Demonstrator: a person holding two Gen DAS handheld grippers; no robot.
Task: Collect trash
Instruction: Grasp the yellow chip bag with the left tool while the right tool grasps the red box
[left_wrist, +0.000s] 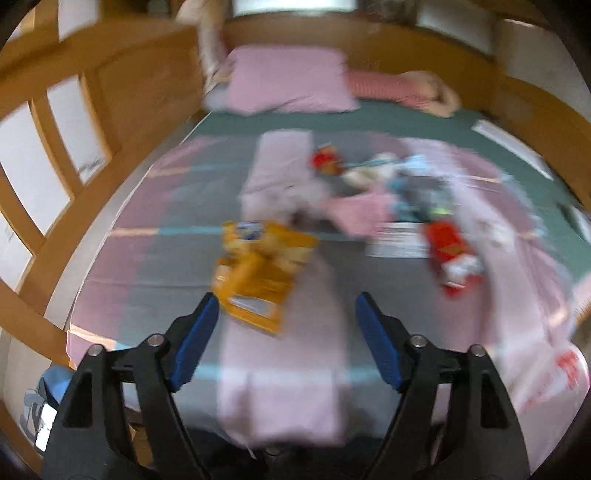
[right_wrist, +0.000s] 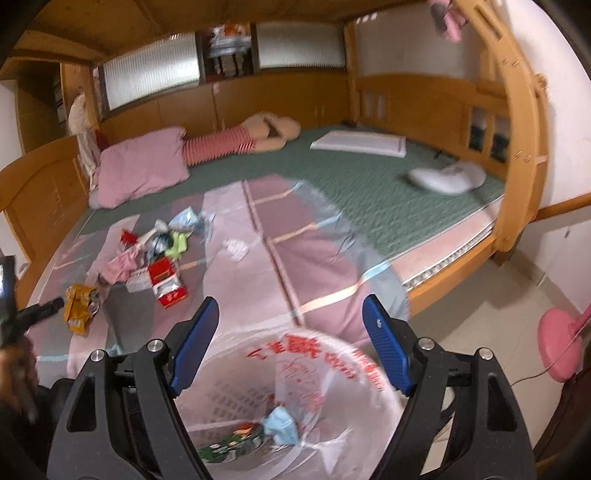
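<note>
1. Your left gripper (left_wrist: 284, 314) is released, its blue pads spread wide with nothing between them; it hangs above the bed (left_wrist: 159, 236), and the yellow snack wrapper (left_wrist: 260, 275) lies on the striped cover just ahead of its left pad; this view is blurred.
2. Your right gripper (right_wrist: 290, 334) is likewise spread and empty; it hovers over the trash bin (right_wrist: 373, 373), which stands at the near edge of the bed and is lined with a clear bag printed in red.
3. Inside the bin you can see a blue face mask (right_wrist: 282, 428) and a green-and-red packet (right_wrist: 232, 445); they lie side by side at the bottom.
4. More litter sits on the cover well left of your right gripper: a red carton (right_wrist: 168, 282), a crumpled white tissue (right_wrist: 235, 249), and a mixed heap of wrappers (right_wrist: 162, 240); the yellow snack wrapper lies nearest the left edge.
5. At the head of the bed, a pink pillow (right_wrist: 142, 164) rests on the green mat (right_wrist: 369, 195); a white pad (right_wrist: 360, 142) lies further right.
</note>
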